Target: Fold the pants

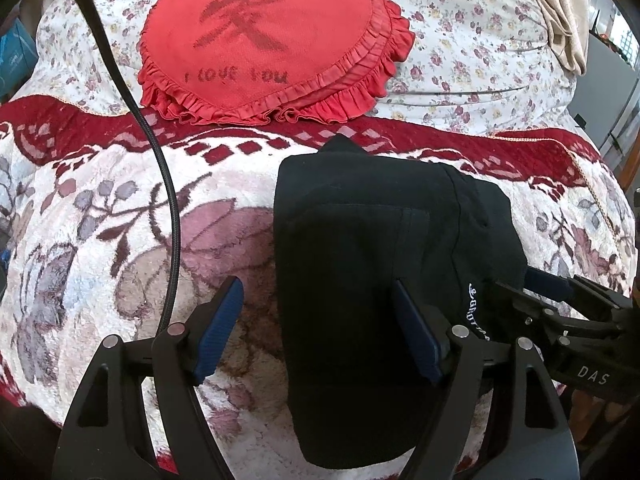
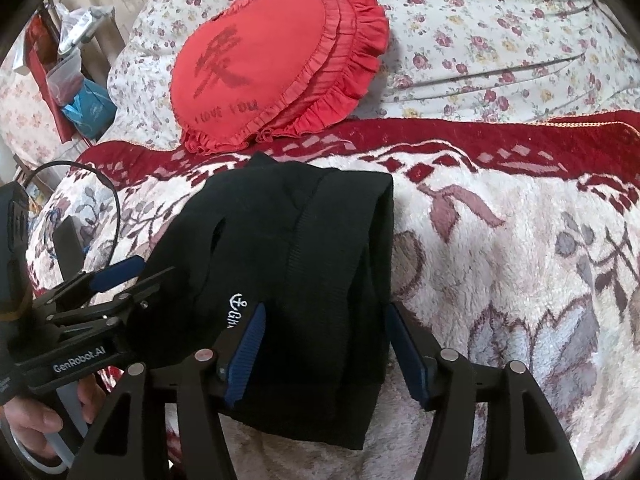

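Straddling folded pants point(image 1: 372, 240), grippers point(image 1: 316, 328) agape

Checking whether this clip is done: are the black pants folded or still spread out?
Folded. The black pants lie as a compact layered bundle on the blanket, doubled edges showing, no legs spread out.

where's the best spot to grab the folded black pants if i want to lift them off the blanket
Probably the thick near edge of the black pants, where the ribbed band hangs toward the camera. Come from the near side, tongs straddling that edge: the layers are stacked there, so one pinch should catch them all. The far end tapers to a loose point toward the red cushion.
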### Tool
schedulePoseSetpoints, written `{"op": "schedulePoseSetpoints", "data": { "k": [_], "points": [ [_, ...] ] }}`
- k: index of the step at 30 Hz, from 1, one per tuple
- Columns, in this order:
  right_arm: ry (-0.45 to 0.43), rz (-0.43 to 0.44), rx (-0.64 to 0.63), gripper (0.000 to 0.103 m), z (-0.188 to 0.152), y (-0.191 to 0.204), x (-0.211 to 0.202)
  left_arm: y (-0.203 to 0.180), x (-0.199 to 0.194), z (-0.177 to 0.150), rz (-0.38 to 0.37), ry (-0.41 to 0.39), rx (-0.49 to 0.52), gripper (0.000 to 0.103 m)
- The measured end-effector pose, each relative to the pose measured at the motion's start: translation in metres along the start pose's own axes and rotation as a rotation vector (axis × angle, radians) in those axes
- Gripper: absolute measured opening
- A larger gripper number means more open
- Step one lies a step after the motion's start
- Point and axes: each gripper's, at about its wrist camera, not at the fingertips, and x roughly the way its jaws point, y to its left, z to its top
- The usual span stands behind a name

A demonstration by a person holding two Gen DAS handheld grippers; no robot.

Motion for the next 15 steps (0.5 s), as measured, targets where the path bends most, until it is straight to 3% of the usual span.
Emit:
{"op": "schedulePoseSetpoints", "data": {
  "k": [15],
  "points": [
    [0.014, 0.012, 0.018, 0.066, -0.0027, -0.008, 0.0045, 0.0003, 0.0075, 0.0013, -0.017, 0.018, -0.007, 0.079]
  ]
}}
